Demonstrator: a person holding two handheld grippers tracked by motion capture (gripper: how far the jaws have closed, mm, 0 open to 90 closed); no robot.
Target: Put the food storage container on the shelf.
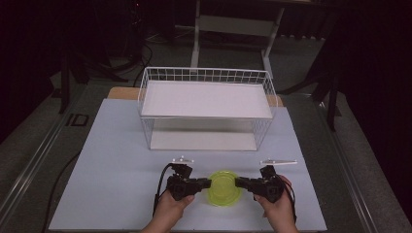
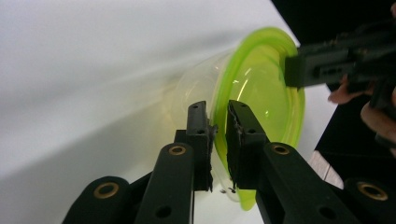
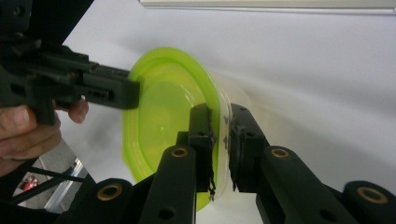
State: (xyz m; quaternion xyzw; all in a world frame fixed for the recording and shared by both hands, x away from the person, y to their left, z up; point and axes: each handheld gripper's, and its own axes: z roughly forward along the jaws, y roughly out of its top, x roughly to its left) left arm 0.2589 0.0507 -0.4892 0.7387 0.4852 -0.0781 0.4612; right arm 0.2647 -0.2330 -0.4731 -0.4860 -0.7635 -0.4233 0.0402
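A clear round container with a lime-green lid stands on the pale table top, near the front edge, in front of the white wire rack; it sits between the two grippers. The left gripper reaches in from the container's left side; the right gripper reaches in from its right side. In the left gripper view the two black jaws stand close together with the green rim pinched between them; the pads press on it, so this tool grips the container at the lid's edge. In the right gripper view the jaws likewise clamp the opposite edge, one jaw over the green lid and one against the clear wall; this tool also grips the container.

From above, the jaw tips merge with the green rim and the contact itself is hard to make out. The lower part of the clear wall is washed out against the table in both gripper views; whether the container's base rests on the table or is raised cannot be told. Two small pale strips lie on the table behind the grippers; their detail is too fine to read. The hands are cut off at the bottom of the high view.
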